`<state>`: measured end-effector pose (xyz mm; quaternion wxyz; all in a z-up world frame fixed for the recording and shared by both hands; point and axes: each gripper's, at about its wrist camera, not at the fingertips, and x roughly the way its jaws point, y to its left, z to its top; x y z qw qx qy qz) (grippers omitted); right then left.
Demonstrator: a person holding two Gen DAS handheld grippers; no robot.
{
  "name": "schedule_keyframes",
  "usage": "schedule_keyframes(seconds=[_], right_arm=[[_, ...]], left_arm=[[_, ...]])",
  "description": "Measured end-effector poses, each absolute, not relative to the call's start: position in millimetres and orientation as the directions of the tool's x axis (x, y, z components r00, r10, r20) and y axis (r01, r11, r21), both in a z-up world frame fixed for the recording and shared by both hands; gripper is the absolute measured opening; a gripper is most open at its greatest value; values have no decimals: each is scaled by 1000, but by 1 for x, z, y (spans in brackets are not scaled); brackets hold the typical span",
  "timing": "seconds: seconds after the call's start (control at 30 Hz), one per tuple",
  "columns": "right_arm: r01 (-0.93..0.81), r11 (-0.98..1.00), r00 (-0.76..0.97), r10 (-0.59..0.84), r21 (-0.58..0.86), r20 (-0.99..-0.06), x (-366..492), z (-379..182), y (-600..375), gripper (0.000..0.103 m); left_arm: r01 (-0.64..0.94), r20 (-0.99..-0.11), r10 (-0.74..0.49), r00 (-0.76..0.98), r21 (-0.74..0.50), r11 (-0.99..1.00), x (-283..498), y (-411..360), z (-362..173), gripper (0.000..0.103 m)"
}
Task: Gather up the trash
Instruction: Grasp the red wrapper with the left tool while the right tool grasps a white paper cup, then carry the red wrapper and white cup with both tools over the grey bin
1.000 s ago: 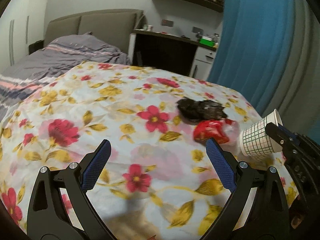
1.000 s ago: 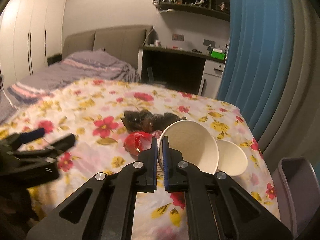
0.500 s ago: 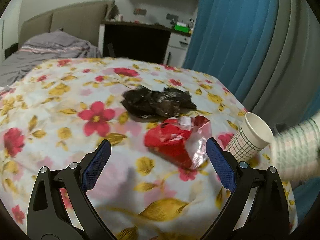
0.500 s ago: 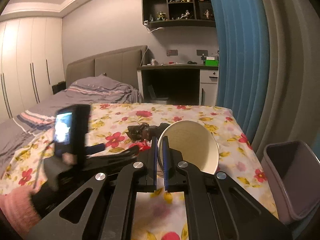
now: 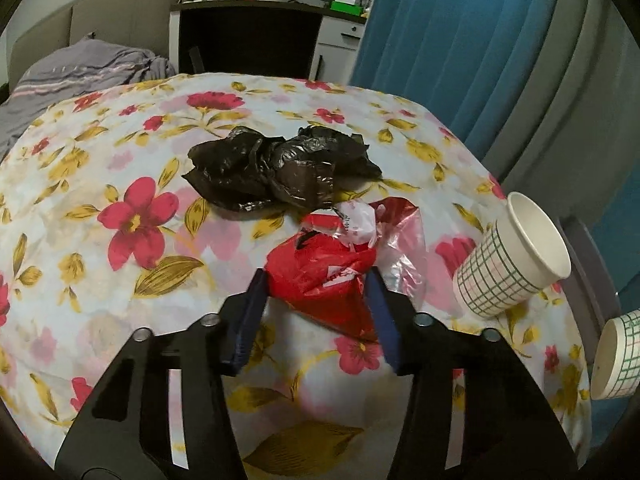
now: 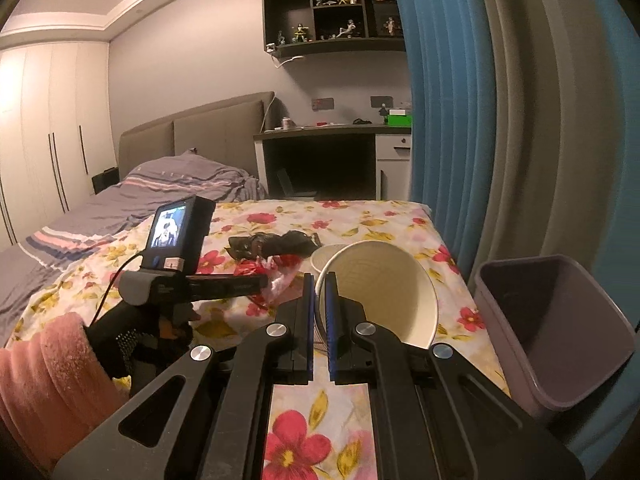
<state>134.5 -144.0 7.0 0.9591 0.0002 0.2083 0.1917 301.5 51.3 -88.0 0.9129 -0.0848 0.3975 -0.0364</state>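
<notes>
My left gripper (image 5: 316,284) has its jaws closed in on a red and clear plastic bag (image 5: 320,268) lying on the flowered bedspread (image 5: 120,160). A crumpled black bag (image 5: 276,168) lies just beyond it. A checked paper cup (image 5: 516,256) lies on its side to the right. My right gripper (image 6: 319,284) is shut on the rim of a second paper cup (image 6: 380,296), held above the bed beside a grey bin (image 6: 560,332). That cup's base also shows in the left wrist view (image 5: 616,354). The left gripper also shows in the right wrist view (image 6: 240,280).
The bin stands on the floor off the bed's right edge, next to blue curtains (image 6: 460,120). A desk (image 6: 332,160) and a grey duvet (image 6: 160,188) lie beyond the bedspread. The other cup's rim (image 6: 326,256) shows behind the held cup.
My left gripper moved forward to the red bag and its jaws closed in on it. My right gripper, still holding its cup, lifted and drew back toward the bin.
</notes>
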Motion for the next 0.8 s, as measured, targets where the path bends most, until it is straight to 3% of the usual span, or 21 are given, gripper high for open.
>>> schedule_keyframes(seconds=[0.17,0.47,0.8], right_arm=[[-355,931,846,358,84,-395,128,8,-152,6],[-333,939,868,342,90,-360,116,16,-175,6],[-243,967,917,255,79,-305,98,33,-224,6]], left_arm=[[4,-687,-108,719,-151,989,278,53,-78,40],[52,-585,-110,804,-115,992,194,47,-32,39],[262,-503,-268,822,-83,961,168,-50,11,39]])
